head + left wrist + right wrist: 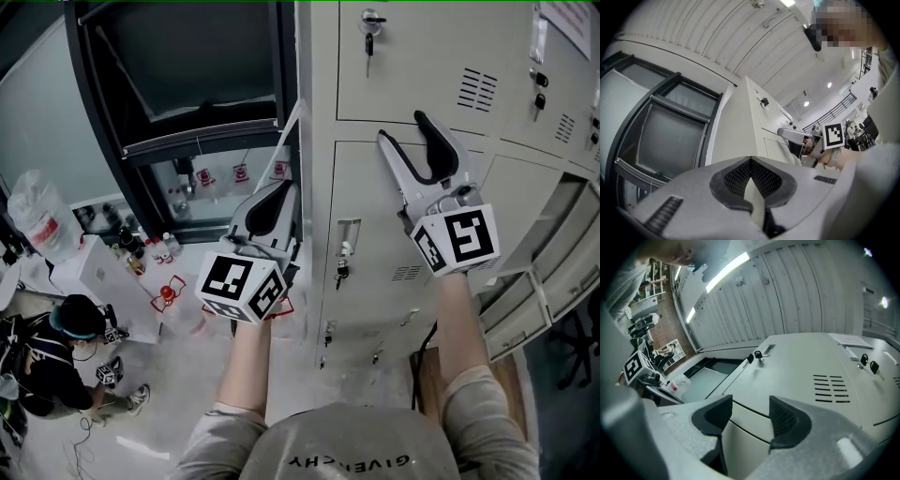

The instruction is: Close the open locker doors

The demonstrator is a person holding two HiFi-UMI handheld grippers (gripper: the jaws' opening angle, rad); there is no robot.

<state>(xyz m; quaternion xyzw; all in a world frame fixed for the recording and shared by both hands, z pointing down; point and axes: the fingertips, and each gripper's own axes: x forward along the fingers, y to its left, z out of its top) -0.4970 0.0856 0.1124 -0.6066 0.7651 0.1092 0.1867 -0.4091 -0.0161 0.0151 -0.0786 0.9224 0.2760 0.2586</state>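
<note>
A bank of beige lockers [422,56] fills the upper right of the head view. Its doors in front of me sit flush, with keys in their locks [369,19]. At the lower right a locker door [542,292] stands swung out. My right gripper [403,129] is open, its fingers on or just off the front of a flush door. In the right gripper view the right gripper [750,413] straddles the seam between two doors. My left gripper [286,189] is shut on nothing beside the lockers' left side panel [736,131]; the left gripper [751,160] has its pads meeting at the tips.
A dark-framed window [187,84] stands left of the lockers. Below it lie a clear plastic bag [37,220], a white box [98,272] with small bottles, and a crouching person [66,352]. A cable [424,342] hangs by the lockers' lower doors.
</note>
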